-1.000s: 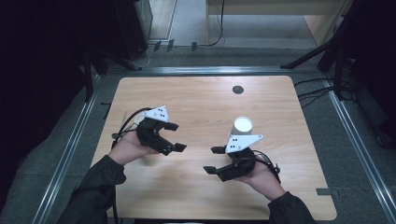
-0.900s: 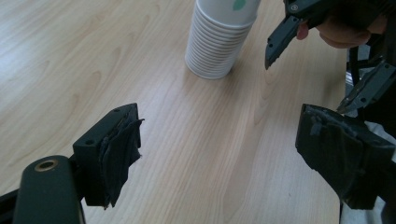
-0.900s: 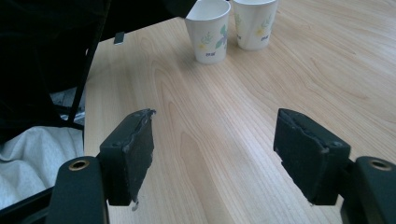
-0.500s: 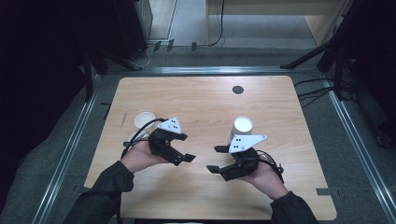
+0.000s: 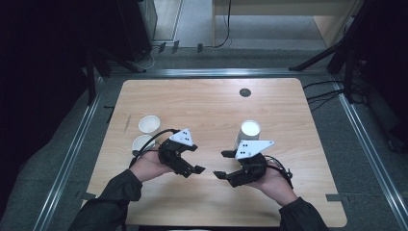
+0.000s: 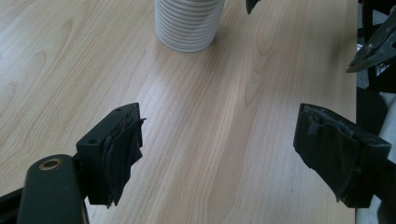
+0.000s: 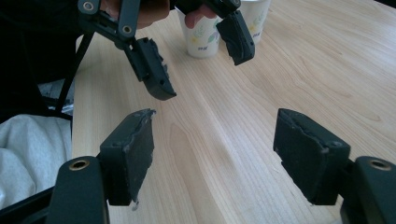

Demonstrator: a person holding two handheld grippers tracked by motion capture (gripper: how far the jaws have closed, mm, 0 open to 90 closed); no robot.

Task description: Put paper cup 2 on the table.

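The wooden table (image 5: 207,103) carries three groups of things: on the right a tall stack of white paper cups (image 5: 248,133), standing upright, and at the left edge two single paper cups (image 5: 148,124), one far and one near, close together. The right gripper (image 5: 226,163) rests just in front of the stack, on its near side, and points to the left, so the stack lies behind and to the far side of its jaws, not between them. The left gripper (image 5: 192,159) is in the middle of the table, pointing right, and in the left gripper view the ribbed stack (image 6: 189,23) stands straight ahead of it, well apart, with its long axis vertical. Its jaws have just been closing a little but are wide apart, nothing between them. The right jaws are also wide and empty. I judge the right hand is nearer to the stack, but must turn towards it
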